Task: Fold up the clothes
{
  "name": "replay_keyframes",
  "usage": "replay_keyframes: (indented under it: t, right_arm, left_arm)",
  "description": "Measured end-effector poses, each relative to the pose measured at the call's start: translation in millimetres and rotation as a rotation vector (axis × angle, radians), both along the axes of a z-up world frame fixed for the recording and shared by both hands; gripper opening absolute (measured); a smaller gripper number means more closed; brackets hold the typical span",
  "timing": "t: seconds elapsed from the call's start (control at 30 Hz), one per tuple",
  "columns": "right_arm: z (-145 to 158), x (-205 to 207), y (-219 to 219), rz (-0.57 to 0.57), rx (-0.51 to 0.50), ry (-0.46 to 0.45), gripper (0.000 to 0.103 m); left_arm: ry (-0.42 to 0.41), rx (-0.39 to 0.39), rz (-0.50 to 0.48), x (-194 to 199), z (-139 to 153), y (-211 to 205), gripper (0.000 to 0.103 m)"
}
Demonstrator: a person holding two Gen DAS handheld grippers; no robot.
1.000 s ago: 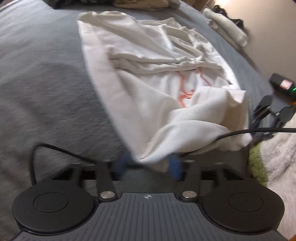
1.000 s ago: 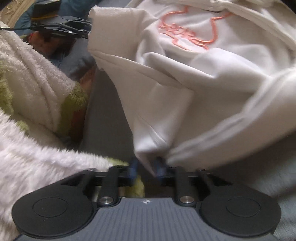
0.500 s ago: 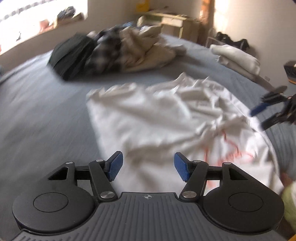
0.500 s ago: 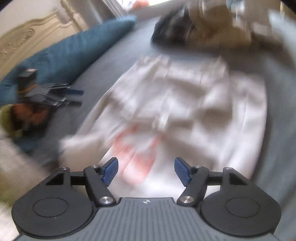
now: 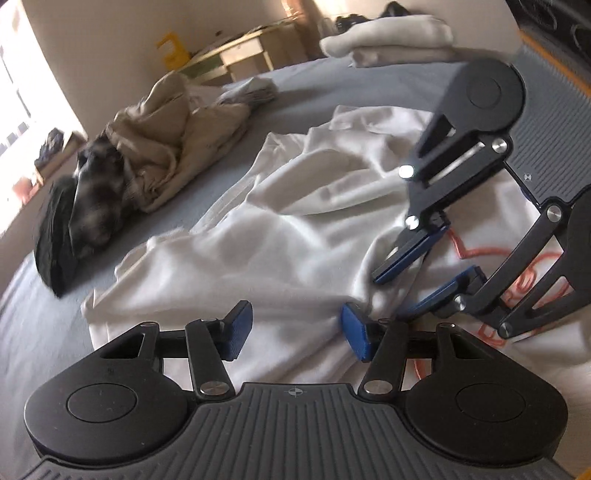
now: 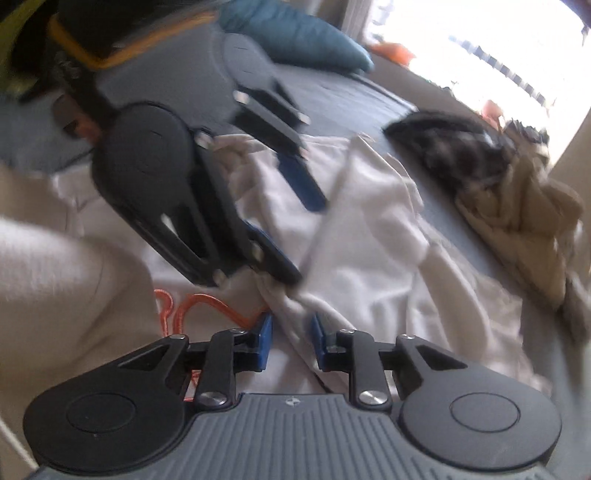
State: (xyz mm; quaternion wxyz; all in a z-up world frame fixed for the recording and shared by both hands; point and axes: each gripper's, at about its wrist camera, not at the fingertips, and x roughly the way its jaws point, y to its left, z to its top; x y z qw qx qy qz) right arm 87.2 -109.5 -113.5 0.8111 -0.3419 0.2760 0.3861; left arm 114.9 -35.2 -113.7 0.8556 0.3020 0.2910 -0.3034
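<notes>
left claw (image 5: 291,334) closing, right claw (image 6: 290,341) closing over white shirt (image 5: 295,236)

One white garment (image 5: 295,229) with an orange printed design lies crumpled on one grey bedspread (image 5: 306,88). Beyond the white garment, one heap of unfolded clothes holds at least three pieces: one beige (image 5: 173,125), one dark checked (image 5: 99,192), one black (image 5: 53,236); whether more lie inside cannot be told. Also beyond the white garment, one stack of folded pale clothes (image 5: 391,44); its count is unclear. One teal pillow (image 6: 295,33) lies past the garment. Two grippers work over the white garment: the left gripper (image 5: 295,328) and the right gripper (image 6: 291,341), each with two blue pads.
</notes>
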Motion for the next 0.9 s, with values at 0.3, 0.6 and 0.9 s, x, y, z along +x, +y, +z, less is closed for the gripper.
replay_keyframes:
  t: [0.3,0.6,0.9]
  right_arm:
    - [-7.5,1.7,16.9,-0.079,-0.013,-0.129,0.004]
    - [25.2,10.8,-22.0,-0.274,0.048,-0.222,0.002]
    - [35.9,47.3,-136.7,-0.835,0.232,-0.107,0.002]
  left_arm:
    - [-0.06,-0.031,0.029,-0.2,-3.4,-8.6,0.009]
    - [-0.157,-0.091,0.266,13.5,29.5,43.3,0.002]
    - [-0.131,-0.003,0.584,18.9,22.9,143.0,0.002]
